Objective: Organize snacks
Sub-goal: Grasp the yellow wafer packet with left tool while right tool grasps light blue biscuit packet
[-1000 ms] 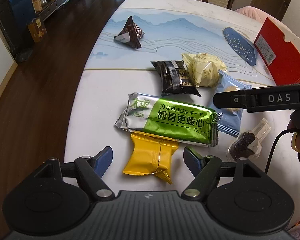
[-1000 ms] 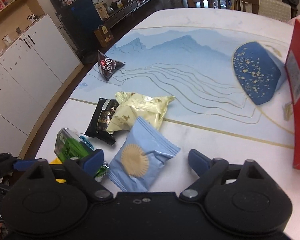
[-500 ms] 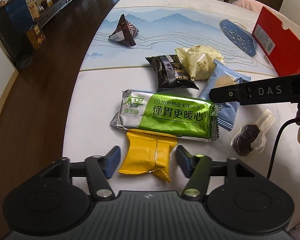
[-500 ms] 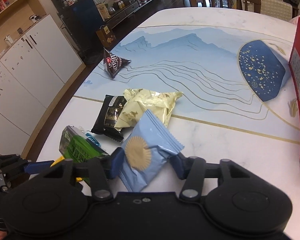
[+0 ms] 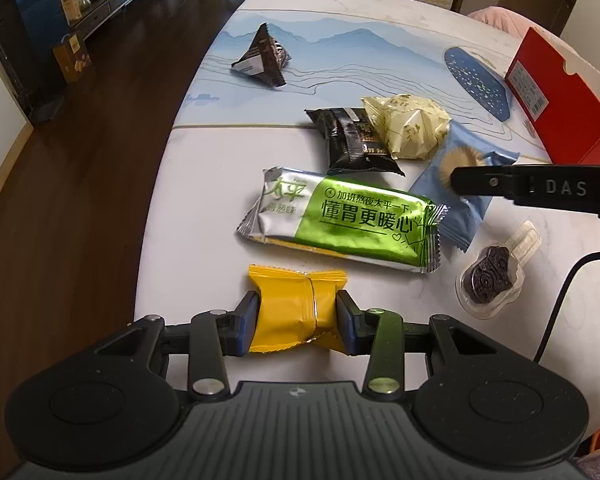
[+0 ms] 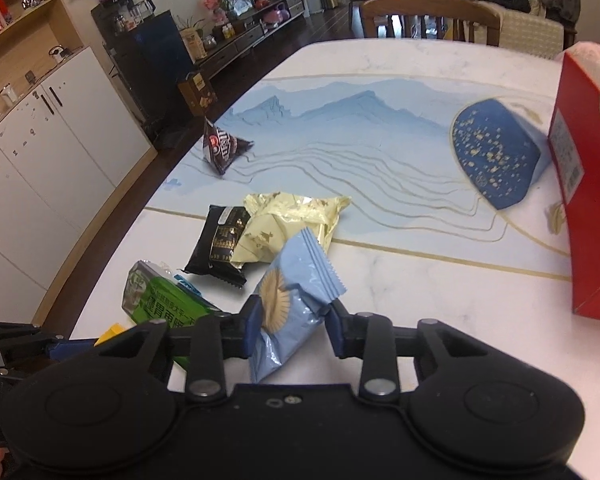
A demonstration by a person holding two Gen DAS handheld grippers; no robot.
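Note:
My left gripper (image 5: 298,322) has its jaws closing on a yellow snack packet (image 5: 292,300) at the table's near edge, and both blue pads press its sides. My right gripper (image 6: 292,328) is shut on a light blue packet (image 6: 296,300) with a gold sunburst, which tilts up off the table. In the left wrist view the right gripper's finger crosses that blue packet (image 5: 460,216) from the right. A long green packet (image 5: 348,220) lies between the two held packets.
A black packet (image 5: 352,144) and a cream packet (image 5: 408,130) lie together mid-table. A dark triangular packet (image 5: 264,56) sits farther back. A clear-wrapped dark cookie (image 5: 488,276) lies at the right. A red box (image 6: 588,200) stands at the right edge. The white table (image 5: 204,208) drops to wooden floor on the left.
Both grippers' jaws have come together from wide apart, the left onto the yellow packet and the right onto the blue one. The blue packet has tipped up from lying flat.

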